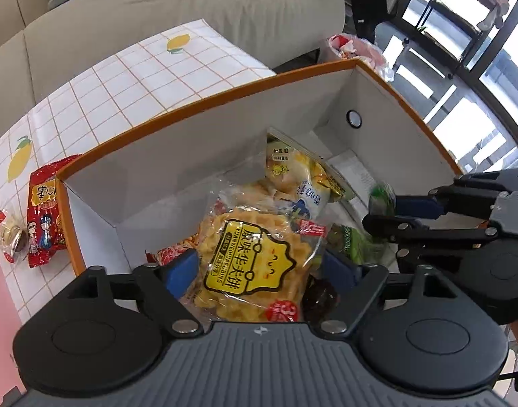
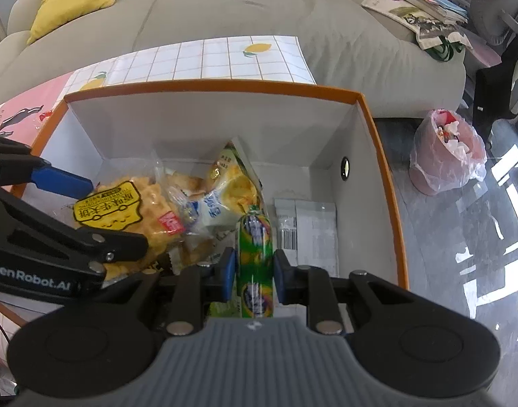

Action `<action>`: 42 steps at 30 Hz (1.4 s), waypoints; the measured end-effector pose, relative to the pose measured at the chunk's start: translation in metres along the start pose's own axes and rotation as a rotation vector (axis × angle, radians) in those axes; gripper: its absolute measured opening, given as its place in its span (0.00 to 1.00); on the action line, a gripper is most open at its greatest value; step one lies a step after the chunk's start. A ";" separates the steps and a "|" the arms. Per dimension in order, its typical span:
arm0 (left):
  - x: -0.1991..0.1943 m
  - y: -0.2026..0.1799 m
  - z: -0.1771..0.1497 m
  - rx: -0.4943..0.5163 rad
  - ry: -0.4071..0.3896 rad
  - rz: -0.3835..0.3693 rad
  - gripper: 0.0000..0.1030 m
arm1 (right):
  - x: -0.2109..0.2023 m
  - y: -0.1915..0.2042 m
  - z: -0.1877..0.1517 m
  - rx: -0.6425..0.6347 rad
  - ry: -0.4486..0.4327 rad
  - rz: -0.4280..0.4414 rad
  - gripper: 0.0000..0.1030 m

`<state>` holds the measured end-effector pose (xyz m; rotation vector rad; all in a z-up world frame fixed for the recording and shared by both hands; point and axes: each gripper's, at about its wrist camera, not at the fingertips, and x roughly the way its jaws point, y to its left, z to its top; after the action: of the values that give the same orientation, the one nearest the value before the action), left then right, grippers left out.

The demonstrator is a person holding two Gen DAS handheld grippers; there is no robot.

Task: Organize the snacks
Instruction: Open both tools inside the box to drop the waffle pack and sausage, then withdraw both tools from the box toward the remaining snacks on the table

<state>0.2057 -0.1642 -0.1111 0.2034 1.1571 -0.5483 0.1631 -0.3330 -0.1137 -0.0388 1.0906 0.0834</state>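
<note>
An orange-rimmed white box (image 1: 204, 108) (image 2: 211, 86) holds several snack packs. My left gripper (image 1: 262, 264) is shut on a yellow waffle pack (image 1: 248, 257) inside the box; the pack also shows in the right wrist view (image 2: 123, 210). My right gripper (image 2: 254, 271) is shut on a green sausage stick (image 2: 255, 257) over the box's right half; it shows in the left wrist view (image 1: 381, 210) with the green stick (image 1: 382, 198). A yellow bread pack (image 1: 299, 176) (image 2: 225, 186) lies behind the waffle.
A red snack pack (image 1: 43, 217) and a small wrapped sweet (image 1: 11, 237) lie on the tiled tablecloth (image 1: 123, 78) left of the box. A paper slip (image 2: 310, 230) lies on the box floor. A sofa stands behind; a pink-bagged bin (image 2: 449, 152) is on the floor at right.
</note>
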 end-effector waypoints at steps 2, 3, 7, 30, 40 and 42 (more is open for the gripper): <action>-0.003 0.000 0.000 -0.008 -0.004 -0.009 1.00 | 0.000 0.000 -0.002 0.006 0.005 -0.004 0.22; -0.005 0.000 0.001 -0.009 -0.011 -0.006 1.00 | 0.000 -0.001 -0.002 0.009 0.004 -0.006 0.23; -0.014 0.002 0.000 -0.020 -0.035 -0.010 1.00 | -0.005 -0.003 -0.002 0.016 -0.008 0.003 0.25; -0.112 0.015 -0.020 -0.113 -0.249 -0.072 1.00 | -0.089 0.032 -0.017 0.173 -0.239 0.014 0.75; -0.135 0.070 -0.063 -0.275 -0.267 -0.124 0.73 | -0.106 0.077 -0.025 0.248 -0.311 0.088 0.75; -0.137 0.082 -0.071 -0.295 -0.275 -0.103 0.63 | -0.106 0.089 -0.024 0.248 -0.315 0.110 0.75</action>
<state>0.1502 -0.0224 -0.0258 -0.1819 0.9685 -0.4722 0.0857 -0.2512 -0.0297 0.2502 0.7808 0.0507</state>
